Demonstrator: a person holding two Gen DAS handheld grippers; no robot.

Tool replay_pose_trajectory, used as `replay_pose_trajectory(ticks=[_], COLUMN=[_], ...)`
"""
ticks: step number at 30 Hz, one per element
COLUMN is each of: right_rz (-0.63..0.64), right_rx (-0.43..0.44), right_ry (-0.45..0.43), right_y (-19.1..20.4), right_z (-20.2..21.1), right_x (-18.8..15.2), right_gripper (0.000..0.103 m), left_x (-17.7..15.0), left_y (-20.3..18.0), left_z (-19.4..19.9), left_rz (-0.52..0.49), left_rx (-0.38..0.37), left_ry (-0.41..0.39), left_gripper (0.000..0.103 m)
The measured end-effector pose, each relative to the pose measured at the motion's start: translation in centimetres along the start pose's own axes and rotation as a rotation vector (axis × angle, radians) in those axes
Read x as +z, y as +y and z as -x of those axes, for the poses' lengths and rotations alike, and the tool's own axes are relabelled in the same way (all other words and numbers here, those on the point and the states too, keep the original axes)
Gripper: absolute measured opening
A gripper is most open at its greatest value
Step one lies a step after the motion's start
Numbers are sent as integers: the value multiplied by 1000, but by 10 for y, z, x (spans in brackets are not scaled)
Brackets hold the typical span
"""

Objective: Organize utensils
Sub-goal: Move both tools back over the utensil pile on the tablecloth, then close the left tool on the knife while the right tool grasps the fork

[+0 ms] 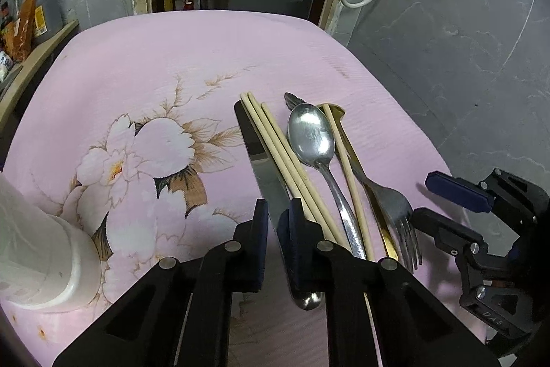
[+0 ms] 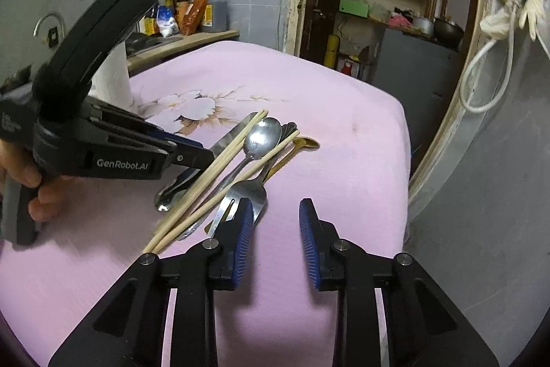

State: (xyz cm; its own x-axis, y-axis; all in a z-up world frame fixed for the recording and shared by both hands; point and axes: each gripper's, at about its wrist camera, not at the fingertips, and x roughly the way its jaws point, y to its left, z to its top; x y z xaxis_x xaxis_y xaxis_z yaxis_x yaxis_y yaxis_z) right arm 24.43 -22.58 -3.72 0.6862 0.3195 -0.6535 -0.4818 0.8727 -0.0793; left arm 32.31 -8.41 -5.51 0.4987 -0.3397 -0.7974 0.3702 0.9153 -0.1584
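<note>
Two hand-held grippers: left hand-held gripper [image 1: 275,222] pinches the stiff, slippery knife [image 1: 264,171] mid-blade; right hand-held gripper [image 2: 275,229] stands part-open, empty, beside the fork [image 2: 247,195].

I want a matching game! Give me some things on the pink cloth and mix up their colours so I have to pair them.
Things:
1. spoon
2. chopsticks
3. tablecloth
4. slim utensil under the fork

Colours:
A. pink with flowers
B. gold
C. shiny silver
D. pale wood

Pairs: 1-C, 2-D, 3-A, 4-B
</note>
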Motion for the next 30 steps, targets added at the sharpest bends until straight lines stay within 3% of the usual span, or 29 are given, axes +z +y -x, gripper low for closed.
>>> replay_pose_trajectory(ticks=[4,9,15,17,20,22,30], right_rz=[22,90,120,98,66,51,-46], right_rx=[15,25,-9,-20,-7,-11,-14], right_ry=[2,11,48,39,30,25,0], right_y=[8,23,26,21,15,12,-6], right_z=[2,2,-8,-6,-4,-2,5], right_x=[-1,-3,-3,-3,-3,-3,-8], right_gripper=[28,37,37,24,21,20,11], left_x=[-2,-7,-8,-7,-7,-7,-13], left_y=[2,1,-7,-12,-22,-26,0], left_z=[1,4,2,-1,-4,-7,2], left_rz=[25,-16,-60,-81,-124,-127,-43], left_rx=[-31,-67,-40,-28,30,71,84], left_ry=[7,37,42,45,51,58,52], left_gripper=[11,17,21,25,25,19,13])
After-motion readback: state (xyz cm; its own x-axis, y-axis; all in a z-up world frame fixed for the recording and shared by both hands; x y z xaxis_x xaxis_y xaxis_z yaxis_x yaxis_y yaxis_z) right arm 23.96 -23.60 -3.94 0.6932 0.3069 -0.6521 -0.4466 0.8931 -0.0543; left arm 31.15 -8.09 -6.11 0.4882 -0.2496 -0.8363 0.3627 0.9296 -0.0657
